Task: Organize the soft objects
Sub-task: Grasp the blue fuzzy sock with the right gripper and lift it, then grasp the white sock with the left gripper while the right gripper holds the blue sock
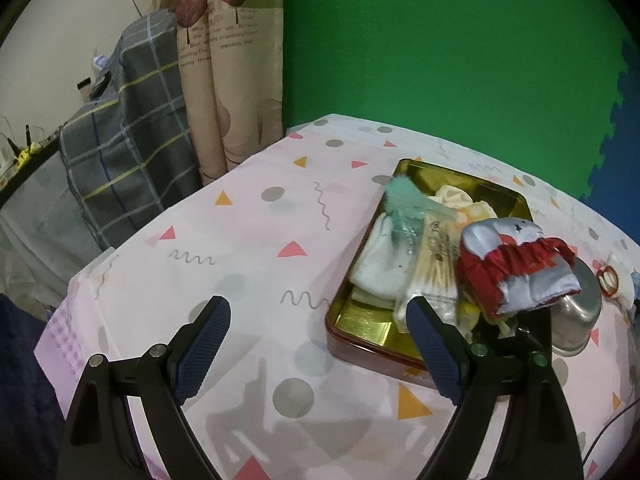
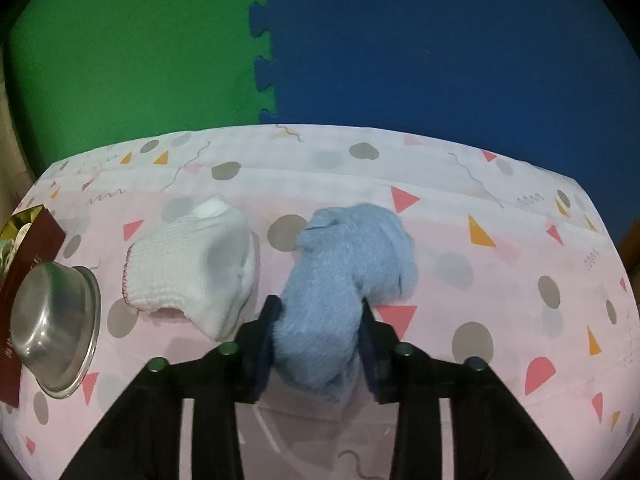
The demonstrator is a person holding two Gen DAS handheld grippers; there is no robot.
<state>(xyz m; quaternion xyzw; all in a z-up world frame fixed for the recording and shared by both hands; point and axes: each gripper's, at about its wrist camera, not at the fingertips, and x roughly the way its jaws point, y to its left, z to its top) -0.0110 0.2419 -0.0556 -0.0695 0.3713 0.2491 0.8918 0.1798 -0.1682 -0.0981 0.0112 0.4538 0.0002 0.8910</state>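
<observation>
My right gripper (image 2: 320, 312) is shut on a fluffy light-blue cloth (image 2: 352, 252), whose far end rests on the pink tablecloth. A white knitted sock (image 2: 192, 268) lies just left of it. In the left wrist view my left gripper (image 1: 316, 320) is open and empty above the tablecloth, its right finger over the near corner of a gold tin tray (image 1: 360, 316). The tray holds white cloths (image 1: 380, 260), a teal fluffy piece (image 1: 404, 200), a packet of cotton swabs (image 1: 432, 268) and a red and silver satin cloth (image 1: 520, 272) draped over its right edge.
A steel bowl (image 2: 56, 320) lies tipped against the tray's dark red side (image 2: 28, 264); it also shows in the left wrist view (image 1: 580, 312). Green and blue foam mats form the back wall. A plaid cloth (image 1: 120, 152) and curtain hang beyond the table's left edge.
</observation>
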